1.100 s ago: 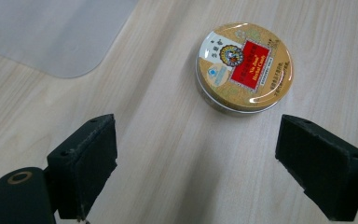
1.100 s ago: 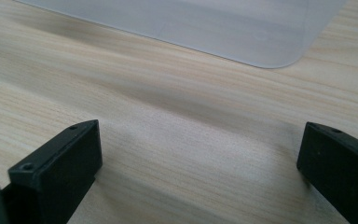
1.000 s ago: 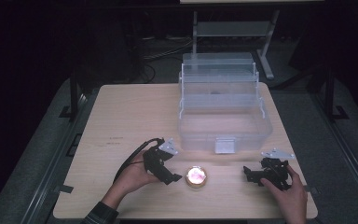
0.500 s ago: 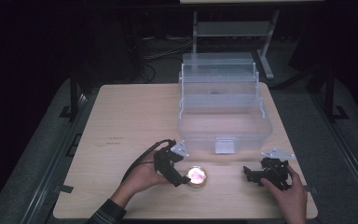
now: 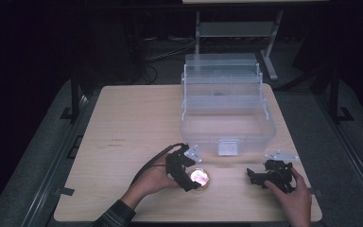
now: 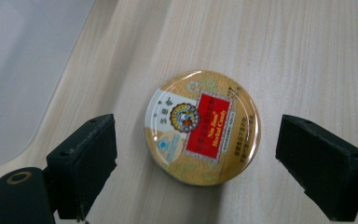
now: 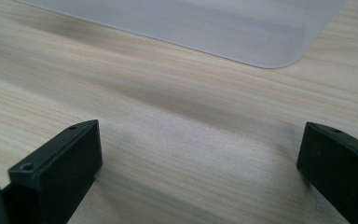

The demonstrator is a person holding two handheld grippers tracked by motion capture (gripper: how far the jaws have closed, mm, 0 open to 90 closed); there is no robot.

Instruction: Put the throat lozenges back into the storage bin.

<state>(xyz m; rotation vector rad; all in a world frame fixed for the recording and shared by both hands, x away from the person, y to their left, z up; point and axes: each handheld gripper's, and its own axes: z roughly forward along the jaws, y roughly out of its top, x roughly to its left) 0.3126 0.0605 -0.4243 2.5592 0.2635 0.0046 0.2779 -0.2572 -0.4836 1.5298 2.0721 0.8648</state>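
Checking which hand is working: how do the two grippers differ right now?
The left gripper has its jaws on either side of the round tin, not touching it; the right gripper has only bare table between its jaws. In the high view, left is angled, right lies flat. Both are open.

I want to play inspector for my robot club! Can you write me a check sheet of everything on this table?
Surface: pale wooden table, flat, with a small dark mark at its left part.
Job's things: round gold tin with a red label, lying flat, lid up, near the table's front edge.
Clutter: clear plastic box with stepped tiers, standing behind the tin; it looks empty.
Grippers: left claw open, one jaw on each side of the tin, not touching it. Right claw open over bare wood, holding nothing.
Cables: black cable trailing from the left claw.
Surroundings: dark room; a metal stand and floor wires behind the table.
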